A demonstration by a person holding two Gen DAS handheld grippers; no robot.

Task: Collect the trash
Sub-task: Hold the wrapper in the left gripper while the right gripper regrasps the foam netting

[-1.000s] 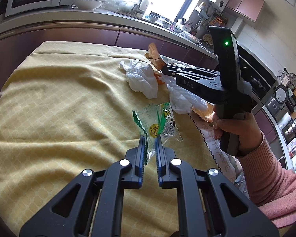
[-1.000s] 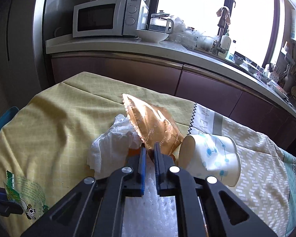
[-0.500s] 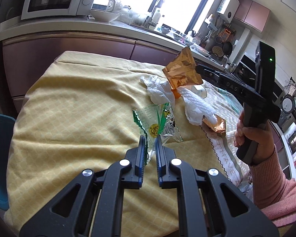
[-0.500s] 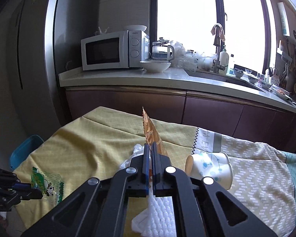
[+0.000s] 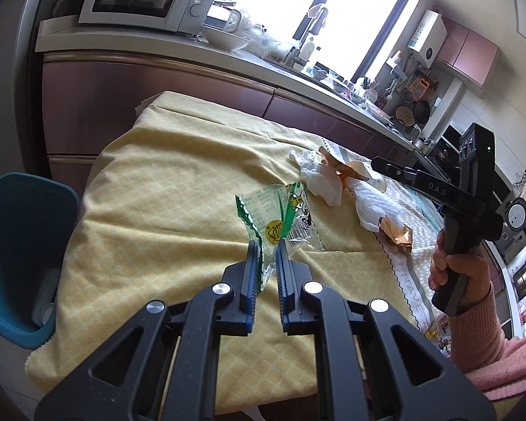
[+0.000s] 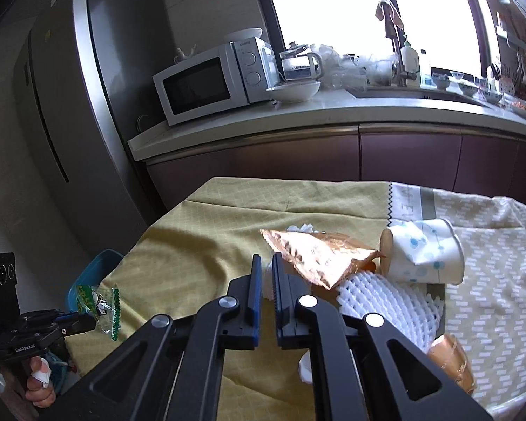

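Note:
My left gripper point(image 5: 267, 254) is shut on a green and clear snack wrapper point(image 5: 275, 219) and holds it above the yellow tablecloth point(image 5: 164, 193); it also shows in the right wrist view point(image 6: 100, 301). My right gripper point(image 6: 267, 273) stands slightly open with nothing between the jaws. A copper foil bag point(image 6: 317, 256) lies on the cloth just right of its fingertips. Crumpled white tissue point(image 5: 319, 177), a white foam net point(image 6: 389, 298), a tipped paper cup point(image 6: 424, 251) and a small copper wrapper point(image 5: 398, 233) lie beside it. A blue bin point(image 5: 17, 245) stands at the table's left end.
A kitchen counter point(image 6: 333, 115) with a microwave point(image 6: 210, 82), bowl and sink runs behind the table. A steel fridge point(image 6: 70, 105) stands at the left. The cloth's right part has a white patterned section point(image 6: 491, 263).
My right gripper has let go of the copper foil bag, which now lies on the cloth. My left gripper has drawn back toward the bin end, still holding the wrapper.

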